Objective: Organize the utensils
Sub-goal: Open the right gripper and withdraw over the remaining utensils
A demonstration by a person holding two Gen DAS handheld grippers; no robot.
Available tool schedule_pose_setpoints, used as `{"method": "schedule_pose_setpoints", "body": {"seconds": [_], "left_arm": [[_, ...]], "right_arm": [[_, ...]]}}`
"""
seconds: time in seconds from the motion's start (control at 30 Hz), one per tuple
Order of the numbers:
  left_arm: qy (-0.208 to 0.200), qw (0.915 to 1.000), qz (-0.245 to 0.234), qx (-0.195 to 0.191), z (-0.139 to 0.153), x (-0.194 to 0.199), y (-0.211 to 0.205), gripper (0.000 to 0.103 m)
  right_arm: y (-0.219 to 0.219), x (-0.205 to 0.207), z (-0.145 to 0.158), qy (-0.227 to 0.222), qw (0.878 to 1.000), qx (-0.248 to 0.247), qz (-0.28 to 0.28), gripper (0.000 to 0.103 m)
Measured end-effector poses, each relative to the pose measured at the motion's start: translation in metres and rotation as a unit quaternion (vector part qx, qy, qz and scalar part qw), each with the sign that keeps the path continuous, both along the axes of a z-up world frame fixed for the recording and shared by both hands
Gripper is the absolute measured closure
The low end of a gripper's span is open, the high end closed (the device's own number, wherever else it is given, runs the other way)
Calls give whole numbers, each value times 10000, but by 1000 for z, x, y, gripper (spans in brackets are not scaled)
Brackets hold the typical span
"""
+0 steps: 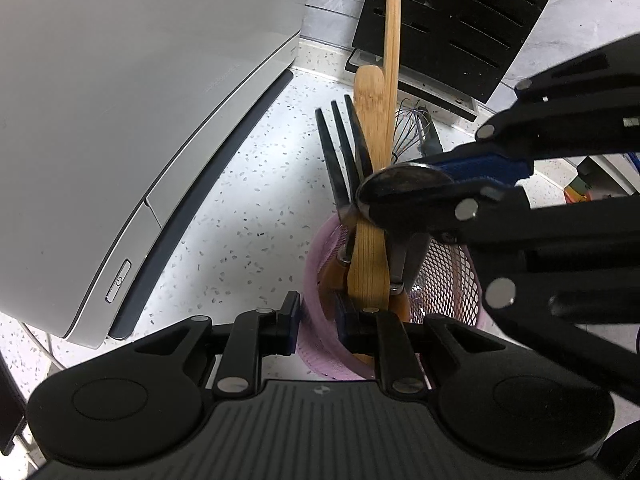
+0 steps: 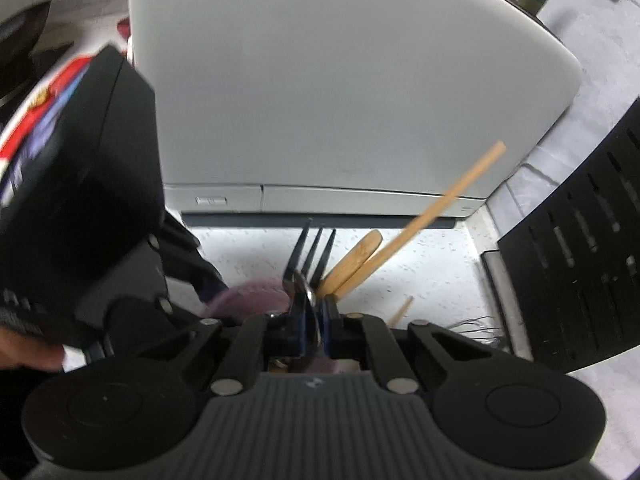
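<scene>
the left gripper clamps the pink mesh holder's rim. only the left view shows a whisk. the right gripper pinches a metal spoon above the holder.

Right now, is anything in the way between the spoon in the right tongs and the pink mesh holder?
Partly. The spoon, pinched in the right tongs, sits above the pink mesh holder, but the fork and bamboo spatula standing in it crowd the left side. The holder's right side looks open.
</scene>
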State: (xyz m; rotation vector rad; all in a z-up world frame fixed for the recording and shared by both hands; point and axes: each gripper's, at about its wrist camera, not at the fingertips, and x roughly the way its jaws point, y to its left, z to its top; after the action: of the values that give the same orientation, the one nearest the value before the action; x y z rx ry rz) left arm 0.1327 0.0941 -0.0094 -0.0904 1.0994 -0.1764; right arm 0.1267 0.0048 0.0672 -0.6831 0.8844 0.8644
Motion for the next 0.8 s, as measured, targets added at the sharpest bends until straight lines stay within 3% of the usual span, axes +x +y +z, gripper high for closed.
{"method": "schedule_pose_setpoints", "body": {"seconds": [0.27,0.53,0.8], "left_arm": [[28,10000,16,-34,0,1,2,83],[23,10000,1,21,0,3,1,83],[20,10000,-16,42,-1,3,-1,83]], "right_arm": [[-17,1,5,389,9990,121,-180,85],[-47,-13,18,419,9982,358,-254,82],[-87,-22,-5,470,9967,205,-623,81]]}}
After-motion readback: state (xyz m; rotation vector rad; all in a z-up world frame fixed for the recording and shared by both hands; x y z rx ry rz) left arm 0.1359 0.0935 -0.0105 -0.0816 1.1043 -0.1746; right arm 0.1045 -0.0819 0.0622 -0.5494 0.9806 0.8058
